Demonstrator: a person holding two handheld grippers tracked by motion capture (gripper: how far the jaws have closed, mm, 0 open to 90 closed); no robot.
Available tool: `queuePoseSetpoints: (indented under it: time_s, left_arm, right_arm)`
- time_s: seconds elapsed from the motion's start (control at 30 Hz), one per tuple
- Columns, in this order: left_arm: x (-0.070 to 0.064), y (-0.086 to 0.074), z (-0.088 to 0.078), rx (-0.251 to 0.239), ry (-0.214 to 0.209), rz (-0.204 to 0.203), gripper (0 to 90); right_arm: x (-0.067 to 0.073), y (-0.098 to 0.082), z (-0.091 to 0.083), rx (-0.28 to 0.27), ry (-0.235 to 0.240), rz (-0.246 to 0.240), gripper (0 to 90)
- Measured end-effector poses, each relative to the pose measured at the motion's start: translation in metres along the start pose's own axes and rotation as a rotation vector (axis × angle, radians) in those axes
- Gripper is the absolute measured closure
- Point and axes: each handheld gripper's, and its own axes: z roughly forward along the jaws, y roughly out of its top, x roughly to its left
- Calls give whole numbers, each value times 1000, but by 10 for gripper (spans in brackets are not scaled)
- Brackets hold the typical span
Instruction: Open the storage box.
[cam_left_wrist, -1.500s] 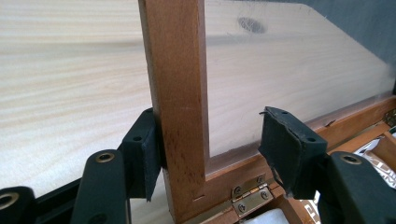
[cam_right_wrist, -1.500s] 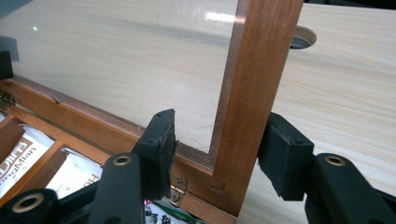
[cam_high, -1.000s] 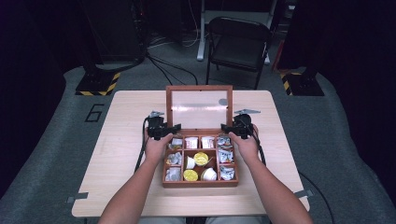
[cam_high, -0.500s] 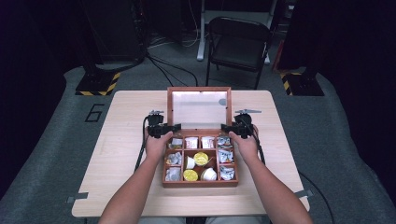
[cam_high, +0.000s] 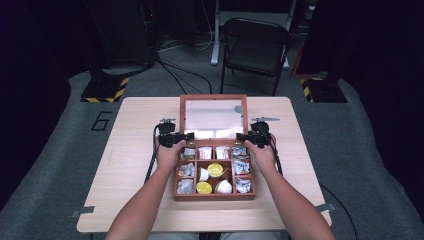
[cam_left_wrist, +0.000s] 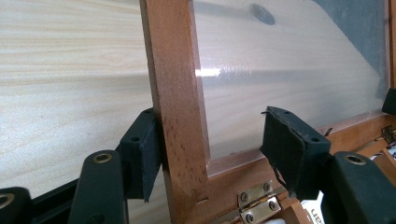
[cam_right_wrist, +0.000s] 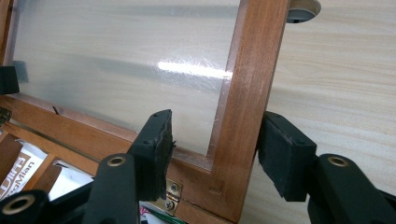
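Observation:
A wooden compartment box (cam_high: 214, 196) sits mid-table, its lid (cam_high: 213, 98) standing up with a clear pane (cam_left_wrist: 280, 60). Inside lie white packets (cam_high: 205, 152) and yellow-topped cups (cam_high: 215, 170). My left gripper (cam_high: 181, 136) straddles the lid's left side rail (cam_left_wrist: 177, 116). Its outer pad (cam_left_wrist: 144, 154) touches the wood and its inner pad (cam_left_wrist: 285, 149) stands well off the pane. My right gripper (cam_high: 245, 136) straddles the right side rail (cam_right_wrist: 243, 107); its inner pad (cam_right_wrist: 156, 144) is off the wood. Both sets of jaws have just been opening and neither clamps the rail.
The light wooden table (cam_high: 140, 165) has bare room on both sides of the box. A small grey round thing (cam_right_wrist: 303, 9) lies on the table behind the lid. Brass hinges (cam_left_wrist: 254, 205) join lid and box. A folding chair (cam_high: 255, 47) and cables stand beyond the far edge.

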Motion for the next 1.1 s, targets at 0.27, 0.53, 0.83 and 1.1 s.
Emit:
queuePoseSetpoints:
  time_s: [0.27,0.53,0.83,1.1]
  left_arm:
    - [3,-1,3,2,-10,-16,386]
    - [4,-2,5,7,-9,-50,381]
    - [6,-2,7,7,-14,-67,378]
    - [7,-2,7,16,-13,-66,375]
  right_arm:
    - [-2,0,3,12,12,31,445]
    - [-2,-1,4,19,-1,25,436]
    - [-4,-1,5,29,8,53,437]
    - [-6,-1,7,29,14,64,437]
